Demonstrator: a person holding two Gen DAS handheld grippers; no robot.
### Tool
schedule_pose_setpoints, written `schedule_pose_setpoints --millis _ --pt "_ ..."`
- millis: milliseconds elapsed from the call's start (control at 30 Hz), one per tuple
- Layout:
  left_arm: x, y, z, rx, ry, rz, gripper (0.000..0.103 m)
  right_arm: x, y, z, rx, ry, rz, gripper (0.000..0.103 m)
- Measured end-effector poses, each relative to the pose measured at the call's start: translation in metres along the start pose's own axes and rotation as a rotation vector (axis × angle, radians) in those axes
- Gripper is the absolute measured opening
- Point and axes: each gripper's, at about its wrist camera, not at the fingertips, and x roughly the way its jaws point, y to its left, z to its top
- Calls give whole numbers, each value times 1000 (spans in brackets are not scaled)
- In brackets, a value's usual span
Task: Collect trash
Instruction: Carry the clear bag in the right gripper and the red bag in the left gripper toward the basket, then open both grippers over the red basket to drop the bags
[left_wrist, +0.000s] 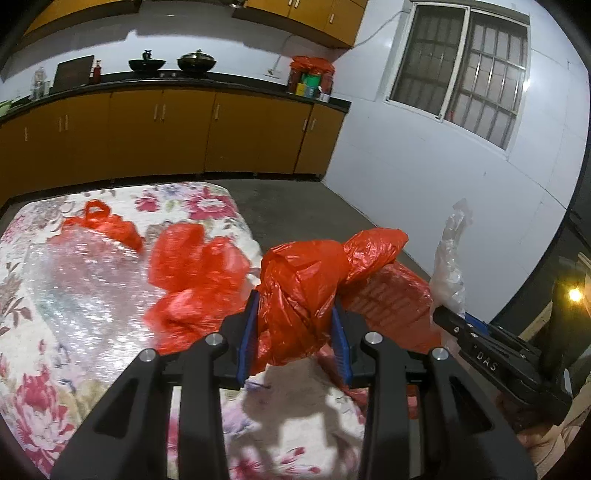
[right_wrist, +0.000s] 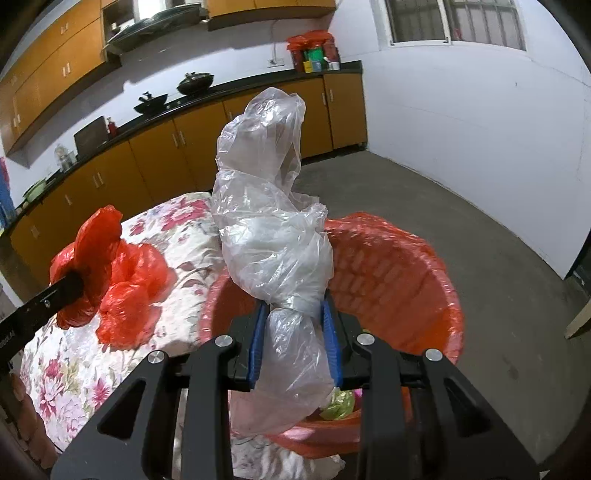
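Note:
My left gripper (left_wrist: 295, 312) is shut on a crumpled red plastic bag (left_wrist: 306, 273), held above the right edge of a table with a floral cloth (left_wrist: 37, 387). My right gripper (right_wrist: 295, 314) is shut on a bunched clear plastic bag (right_wrist: 273, 221), held over a red-lined basket (right_wrist: 406, 280) with some trash in its bottom. In the left wrist view the right gripper (left_wrist: 439, 314) and its clear bag (left_wrist: 448, 258) show at the right, above the basket (left_wrist: 395, 295). In the right wrist view the left gripper (right_wrist: 68, 290) and its red bag (right_wrist: 96, 247) show at the left.
A sheet of bubble wrap (left_wrist: 85, 273) and two more red bags (left_wrist: 199, 258) (left_wrist: 107, 225) lie on the table. Behind it runs an orange cabinet row with a black counter (left_wrist: 221, 79) carrying woks and jars. Concrete floor (right_wrist: 498, 240) and a white wall lie to the right.

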Motion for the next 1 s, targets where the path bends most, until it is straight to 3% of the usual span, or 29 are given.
schedule_pose_setpoints --millis 600,867,1000 --pt "57 -52 2 27 82 -106 37 6 -42 12 71 -16 -36 30" --pt "80 -61 -3 14 134 -148 47 5 -51 14 83 -31 -38 47" --pt "84 -52 -7 -14 152 -144 48 5 -52 9 82 -24 -44 48"
